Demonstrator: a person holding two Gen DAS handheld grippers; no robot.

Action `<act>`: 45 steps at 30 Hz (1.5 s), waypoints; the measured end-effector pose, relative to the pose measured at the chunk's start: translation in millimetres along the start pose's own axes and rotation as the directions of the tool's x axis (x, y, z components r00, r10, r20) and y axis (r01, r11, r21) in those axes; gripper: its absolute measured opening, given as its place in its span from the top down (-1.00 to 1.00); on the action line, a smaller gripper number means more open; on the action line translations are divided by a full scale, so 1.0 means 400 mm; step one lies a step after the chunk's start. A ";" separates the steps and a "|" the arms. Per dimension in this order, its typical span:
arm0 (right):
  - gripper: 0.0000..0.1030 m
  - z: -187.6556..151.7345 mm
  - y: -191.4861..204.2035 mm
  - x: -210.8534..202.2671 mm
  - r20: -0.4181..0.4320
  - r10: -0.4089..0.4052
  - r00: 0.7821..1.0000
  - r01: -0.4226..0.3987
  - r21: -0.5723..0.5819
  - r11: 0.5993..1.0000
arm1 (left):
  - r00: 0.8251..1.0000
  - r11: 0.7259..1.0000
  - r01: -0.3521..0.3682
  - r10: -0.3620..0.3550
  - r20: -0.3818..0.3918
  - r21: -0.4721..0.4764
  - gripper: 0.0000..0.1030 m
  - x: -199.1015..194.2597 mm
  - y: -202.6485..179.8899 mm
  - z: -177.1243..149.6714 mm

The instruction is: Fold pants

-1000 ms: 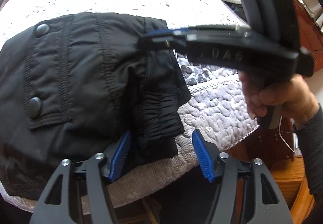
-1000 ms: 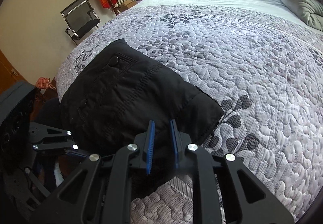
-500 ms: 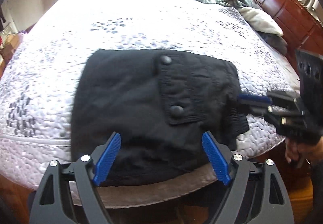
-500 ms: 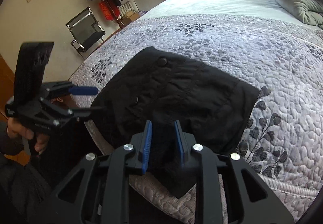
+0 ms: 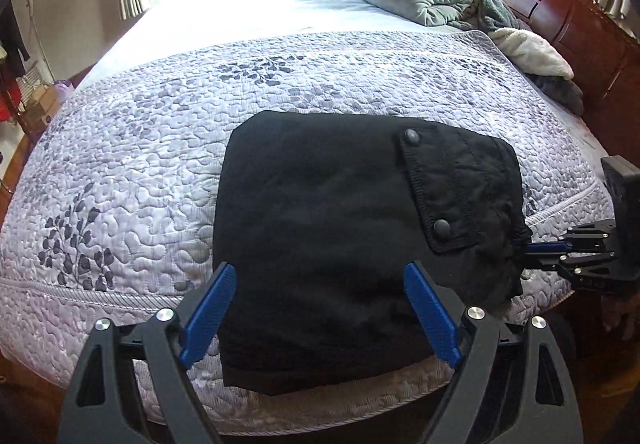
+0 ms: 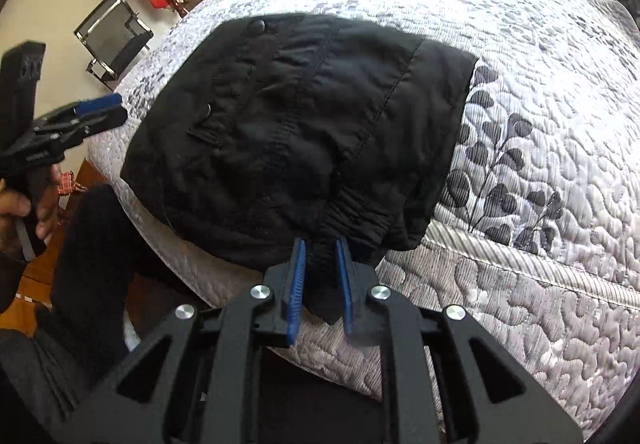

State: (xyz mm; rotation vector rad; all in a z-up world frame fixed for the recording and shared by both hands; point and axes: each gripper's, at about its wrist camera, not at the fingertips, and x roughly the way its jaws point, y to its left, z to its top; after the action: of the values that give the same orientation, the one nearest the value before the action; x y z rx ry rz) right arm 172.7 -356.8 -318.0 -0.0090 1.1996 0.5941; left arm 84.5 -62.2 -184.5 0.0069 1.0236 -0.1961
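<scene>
The left gripper (image 5: 320, 308) tilts steeply down at the bed's (image 5: 120, 172) near edge, jaws just spread wide and empty; the right gripper (image 6: 320, 256) pinches the folded black pants' (image 5: 340, 236) cuff.

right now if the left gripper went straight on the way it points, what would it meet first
Most likely the folded black pants on the quilt: the open left gripper frames their near edge, though depth is unclear.
</scene>
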 end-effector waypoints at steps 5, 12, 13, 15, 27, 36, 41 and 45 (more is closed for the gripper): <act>0.47 0.127 -0.038 -0.071 0.146 -0.008 0.989 -0.003 0.074 0.997 | 0.995 0.993 0.097 -0.096 0.018 -0.072 -0.72 0.016 0.074 -0.002; 0.64 0.239 -0.159 0.088 0.114 0.003 0.993 -0.033 0.262 0.964 | 0.964 0.938 0.254 -0.265 -0.016 -0.235 -0.72 0.099 0.146 -0.004; 0.77 0.232 -0.176 0.112 0.092 -0.017 0.996 -0.009 0.271 0.962 | 0.958 0.927 0.273 -0.288 -0.021 -0.257 -0.72 0.110 0.156 -0.006; 0.81 0.216 -0.185 0.130 0.078 -0.030 0.997 0.007 0.276 0.961 | 0.948 0.908 0.303 -0.319 -0.008 -0.290 -0.72 0.109 0.171 -0.004; -0.22 0.128 -0.028 -0.015 0.129 0.041 0.991 -0.077 0.292 0.953 | 0.890 0.773 0.405 -0.456 0.016 -0.487 -0.84 0.122 0.413 -0.005; -0.61 0.043 -0.116 0.007 0.102 0.036 0.994 -0.080 0.470 0.879 | 0.826 0.697 0.448 -0.562 -0.039 -0.561 -0.85 0.206 0.497 -0.042; -0.87 -0.015 -0.235 -0.007 0.123 0.227 0.966 -0.251 0.651 0.717 | 0.757 0.648 0.523 -0.652 -0.047 -0.554 -0.85 0.235 0.508 -0.025; -0.88 -0.052 -0.298 0.048 0.112 0.330 0.937 -0.307 0.713 0.630 | 0.706 0.611 0.562 -0.706 -0.062 -0.557 -0.86 0.276 0.496 0.003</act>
State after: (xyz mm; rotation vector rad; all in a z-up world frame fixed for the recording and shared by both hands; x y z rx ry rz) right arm 210.9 -456.1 -378.4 0.9029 1.4113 0.3831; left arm 174.2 115.1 -294.5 -0.8627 1.3071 -0.6007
